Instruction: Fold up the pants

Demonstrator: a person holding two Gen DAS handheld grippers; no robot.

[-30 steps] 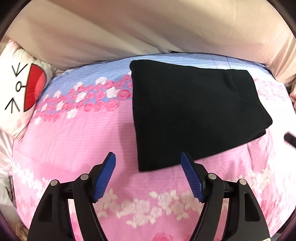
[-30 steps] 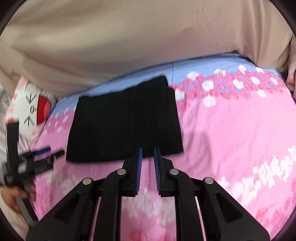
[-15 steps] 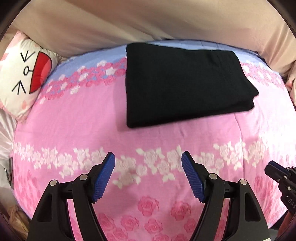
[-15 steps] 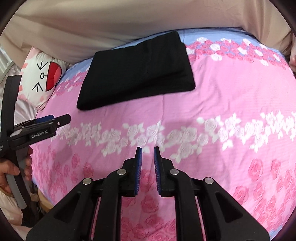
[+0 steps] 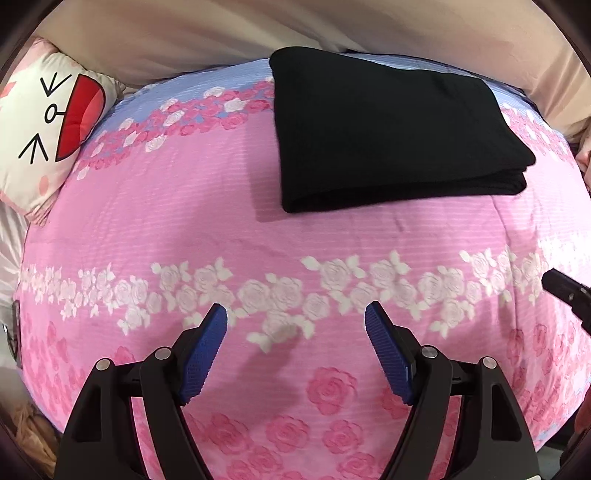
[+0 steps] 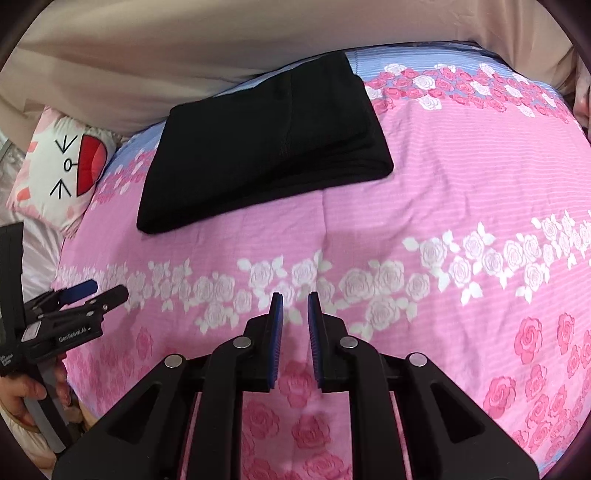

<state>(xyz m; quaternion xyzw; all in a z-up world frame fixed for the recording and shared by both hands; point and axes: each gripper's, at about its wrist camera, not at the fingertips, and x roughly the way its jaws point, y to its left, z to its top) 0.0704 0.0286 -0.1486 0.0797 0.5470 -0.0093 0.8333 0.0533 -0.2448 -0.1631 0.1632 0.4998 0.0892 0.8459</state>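
Note:
The black pants (image 5: 388, 136) lie folded into a thick rectangle at the far side of the pink flowered bedspread (image 5: 221, 206). They show in the right wrist view too, pants (image 6: 266, 144) with the folded edge toward me. My left gripper (image 5: 295, 308) hovers open over the white rose band, well short of the pants, with nothing between its blue pads. My right gripper (image 6: 295, 295) is shut with only a narrow slit and holds nothing, also over the rose band. The left gripper (image 6: 96, 291) appears at the left edge of the right wrist view, held by a hand (image 6: 22, 395).
A white cartoon-face pillow (image 5: 48, 122) lies at the bed's far left corner. Beige cloth (image 5: 221, 33) rises behind the bed. The right gripper's tip (image 5: 565, 291) juts in at the right edge of the left wrist view. The bed's near edge drops off at the lower left.
Both grippers have drawn back from the pants toward the near side of the bed and sunk a little. The pants lie still, now farther off in both views.

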